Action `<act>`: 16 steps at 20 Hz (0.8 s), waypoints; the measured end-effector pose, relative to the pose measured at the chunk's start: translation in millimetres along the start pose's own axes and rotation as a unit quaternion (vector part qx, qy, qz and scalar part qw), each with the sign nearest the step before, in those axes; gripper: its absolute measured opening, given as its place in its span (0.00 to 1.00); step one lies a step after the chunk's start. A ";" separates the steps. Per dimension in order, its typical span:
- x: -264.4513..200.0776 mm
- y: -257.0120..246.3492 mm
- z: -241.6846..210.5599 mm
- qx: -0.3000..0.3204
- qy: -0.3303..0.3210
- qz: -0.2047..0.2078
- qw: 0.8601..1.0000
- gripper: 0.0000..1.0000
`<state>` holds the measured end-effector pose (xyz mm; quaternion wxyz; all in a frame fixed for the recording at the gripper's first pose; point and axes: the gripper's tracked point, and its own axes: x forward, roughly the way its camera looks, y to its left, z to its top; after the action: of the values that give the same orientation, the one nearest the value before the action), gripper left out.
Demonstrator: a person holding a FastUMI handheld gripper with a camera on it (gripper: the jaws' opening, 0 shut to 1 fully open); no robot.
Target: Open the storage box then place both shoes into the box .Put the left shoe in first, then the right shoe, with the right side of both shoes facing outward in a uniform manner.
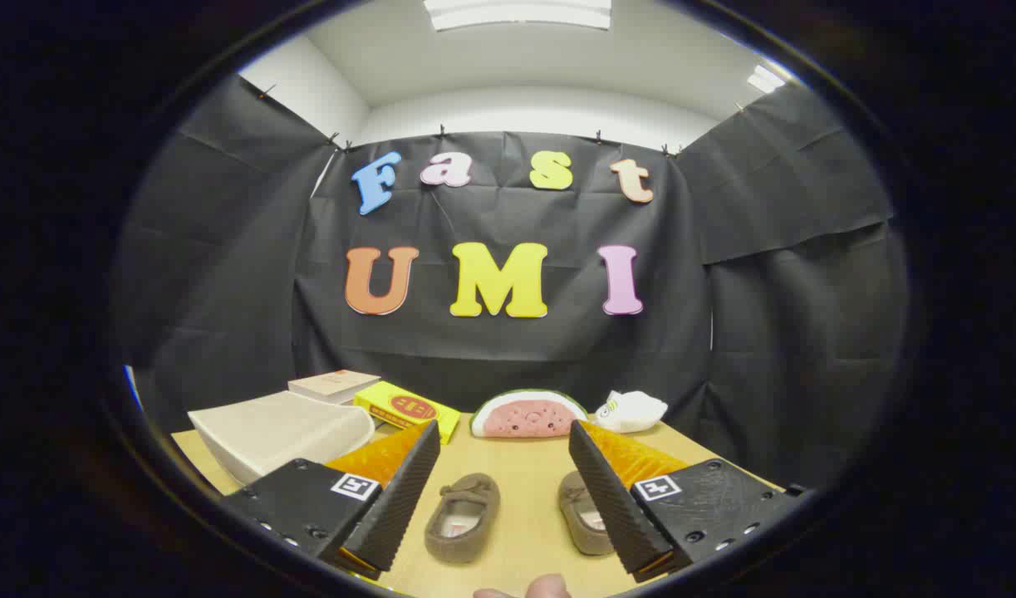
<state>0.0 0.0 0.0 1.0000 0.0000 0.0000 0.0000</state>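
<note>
— Claw (504, 440) check: your two fingers are spread wide and hold nothing, hovering above the worktop (524, 544)

— Where are the shoes from where you stand?

— One brown shoe (463, 517) lies on the worktop between your fingers, closer to the left one. The other brown shoe (581, 511) sits just beside the right finger and is partly hidden behind it. Your fingertip (547, 586) shows at the near side of the worktop, apart from both shoes.

— And the storage box?

— The pale box (279, 432) rests beyond your left finger, at the worktop's far left. I can't tell whether its lid is fully off, so I judge the opening step as unconfirmed; check it before you lift anything.

— What could go wrong?

— First, order: you can't easily tell left shoe from right at this angle, so you may grab the wrong one first. Second, the right-hand shoe is so close to your right finger that lowering onto the middle shoe could nudge it aside. Third, the shoes look soft; pinch only the rim and one may sag or twist, spoiling which side faces outward. The book (333, 384), yellow packet (408, 409), watermelon toy (528, 414) and white toy (632, 411) stand well behind, out of your way
</note>
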 end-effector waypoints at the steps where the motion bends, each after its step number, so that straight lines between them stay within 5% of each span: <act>1: 0.4 -0.4 1.4 -0.002 0.001 -0.002 1.000 0.95; 16: 14.6 22.3 -14.4 -0.001 0.023 0.025 0.999 0.95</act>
<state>14.6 22.3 -14.4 0.9994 -0.0012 0.0227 0.0249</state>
